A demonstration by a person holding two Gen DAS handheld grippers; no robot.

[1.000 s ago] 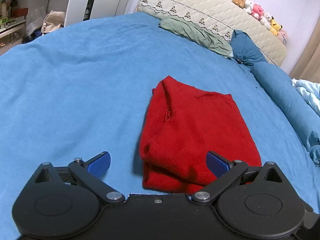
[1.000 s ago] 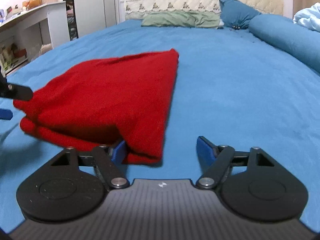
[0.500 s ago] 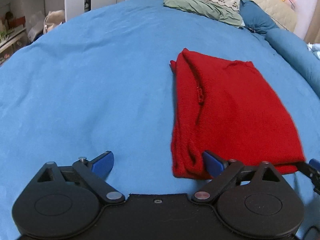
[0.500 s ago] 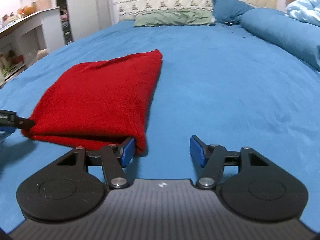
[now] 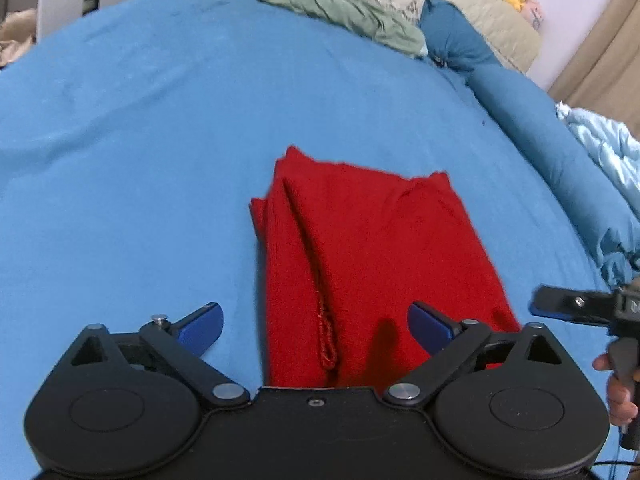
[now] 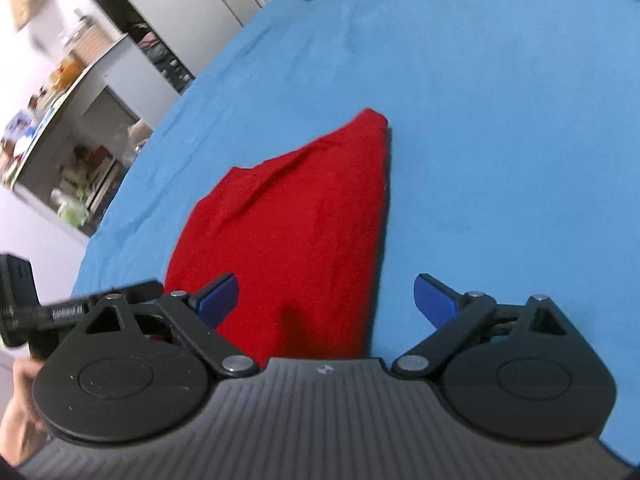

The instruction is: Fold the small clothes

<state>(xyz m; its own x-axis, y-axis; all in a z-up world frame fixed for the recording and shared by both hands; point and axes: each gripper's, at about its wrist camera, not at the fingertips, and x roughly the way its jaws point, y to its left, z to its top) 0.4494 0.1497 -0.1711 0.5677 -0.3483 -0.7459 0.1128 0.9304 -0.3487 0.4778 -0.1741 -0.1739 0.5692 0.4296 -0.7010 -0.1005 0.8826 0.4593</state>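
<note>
Both tongs (image 5: 314,326) (image 6: 326,298) gape, R opening, over folded red knit (image 5: 372,264).

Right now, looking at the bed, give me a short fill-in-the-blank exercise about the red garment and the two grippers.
1. The folded garment is coloured ____.
2. It lies on a bed sheet coloured ____.
3. The left gripper pads press on ____; its jaws stand apart above the cloth.
4. The right gripper jaws are opening, and its pads are coloured ____.

Missing words: red; blue; nothing; blue
</note>
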